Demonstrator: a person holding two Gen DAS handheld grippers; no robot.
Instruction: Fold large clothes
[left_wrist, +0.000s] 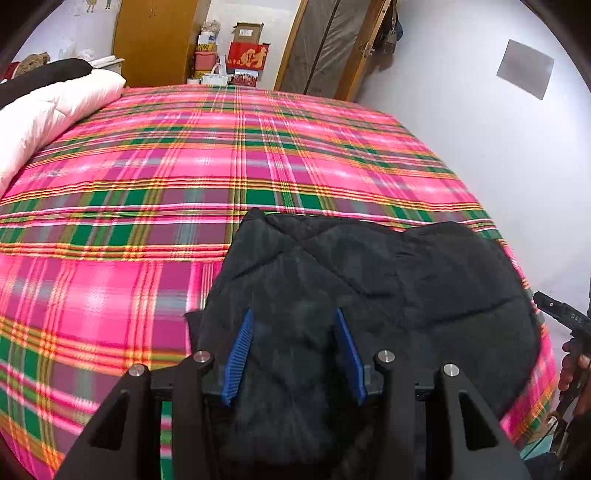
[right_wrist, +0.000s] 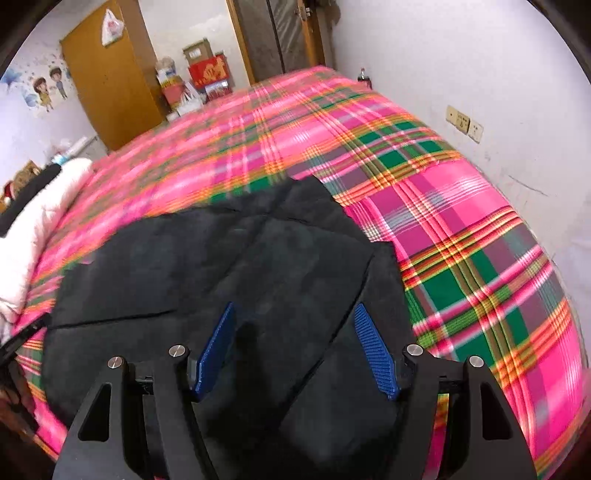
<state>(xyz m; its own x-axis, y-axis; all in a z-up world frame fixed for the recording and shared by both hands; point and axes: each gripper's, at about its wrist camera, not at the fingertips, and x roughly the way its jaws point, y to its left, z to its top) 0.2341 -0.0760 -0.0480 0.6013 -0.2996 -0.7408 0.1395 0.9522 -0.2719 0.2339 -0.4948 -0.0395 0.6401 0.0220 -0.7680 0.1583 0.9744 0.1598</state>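
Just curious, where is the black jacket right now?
The black jacket lies on the near edge of the plaid bedspread, right below both grippers.

A large gold character, 财, is printed on the red box standing beyond the bed's far edge; the smaller print beside it cannot be read.

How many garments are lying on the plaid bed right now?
2: a black quilted jacket at the near edge under both claws, and a white padded one at the far left; more may be hidden.
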